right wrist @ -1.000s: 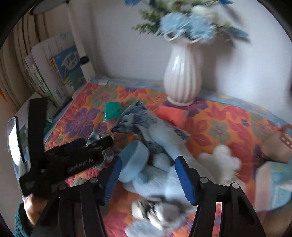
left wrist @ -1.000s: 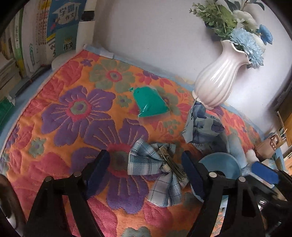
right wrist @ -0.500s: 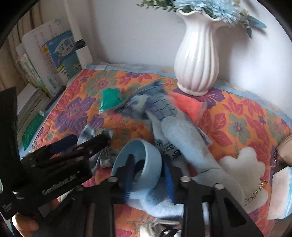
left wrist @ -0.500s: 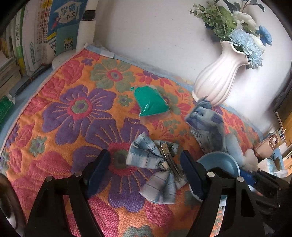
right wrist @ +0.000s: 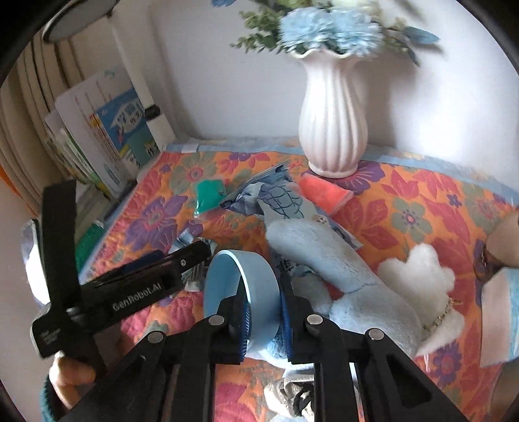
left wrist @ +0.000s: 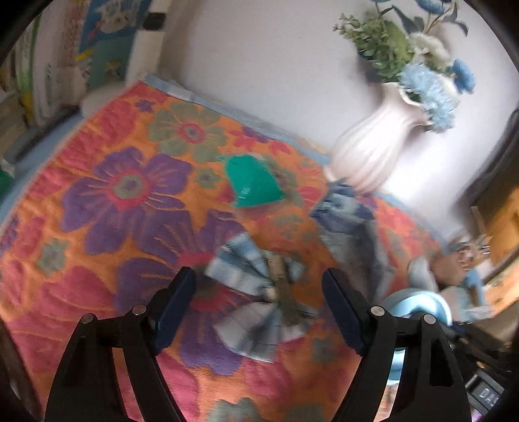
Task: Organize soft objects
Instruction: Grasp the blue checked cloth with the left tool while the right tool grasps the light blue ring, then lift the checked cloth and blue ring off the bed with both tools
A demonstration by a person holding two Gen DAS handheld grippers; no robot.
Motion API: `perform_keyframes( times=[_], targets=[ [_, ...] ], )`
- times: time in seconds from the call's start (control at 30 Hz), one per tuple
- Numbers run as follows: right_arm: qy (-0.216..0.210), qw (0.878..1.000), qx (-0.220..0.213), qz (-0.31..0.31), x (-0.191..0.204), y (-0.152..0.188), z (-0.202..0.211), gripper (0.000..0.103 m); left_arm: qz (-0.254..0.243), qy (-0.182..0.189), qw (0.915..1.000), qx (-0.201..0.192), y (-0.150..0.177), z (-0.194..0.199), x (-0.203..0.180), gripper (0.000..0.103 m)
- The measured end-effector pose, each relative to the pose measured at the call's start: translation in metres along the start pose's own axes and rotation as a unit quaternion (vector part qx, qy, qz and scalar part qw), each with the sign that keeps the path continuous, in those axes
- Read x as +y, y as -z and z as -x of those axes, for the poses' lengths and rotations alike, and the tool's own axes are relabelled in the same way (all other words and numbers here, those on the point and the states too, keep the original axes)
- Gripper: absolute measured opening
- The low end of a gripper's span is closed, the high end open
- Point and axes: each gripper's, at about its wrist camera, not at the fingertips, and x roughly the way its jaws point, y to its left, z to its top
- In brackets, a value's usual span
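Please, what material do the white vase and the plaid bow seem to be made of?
White vase: probably glazed ceramic, since its ribbed surface is smooth with a soft shine. Plaid bow: woven fabric, matte, folded and gathered at a clip that looks metallic, though blur hides detail.

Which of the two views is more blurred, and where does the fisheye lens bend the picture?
Left wrist view: motion blur smears the plaid bow, the green pouch and the vase; only the open left tongs look sharp. Right wrist view: mostly crisp, with the blue bowl clear and only the flowers smeared. Both views curve toward dark round corners.
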Motion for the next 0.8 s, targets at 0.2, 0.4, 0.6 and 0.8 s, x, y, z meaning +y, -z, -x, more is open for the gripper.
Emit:
perform_keyframes(
  times=[0.2,0.4,0.6,0.8],
  targets=[
    [-0.023,0.999,-0.012,-0.020,-0.009,0.014,0.023,0.016,-0.021,-0.018,0.9996,0.000,0.003,-0.005,-0.012,0.087],
    [-0.046,0.999,-0.029,-0.007,-0.004,0.031,0.052,0.016,-0.060,-0.056,0.9966,0.001,0.005,-0.010,-0.025,0.085],
    [-0.072,0.997,-0.015,0.003,0.004,0.056,0.067,0.016,-0.070,-0.075,0.9947,-0.003,0.006,-0.010,-0.025,0.053],
    [-0.092,0.996,0.012,-0.013,0.003,0.082,0.066,0.016,-0.094,-0.061,0.9937,-0.003,0.008,-0.009,-0.032,0.024]
  ],
)
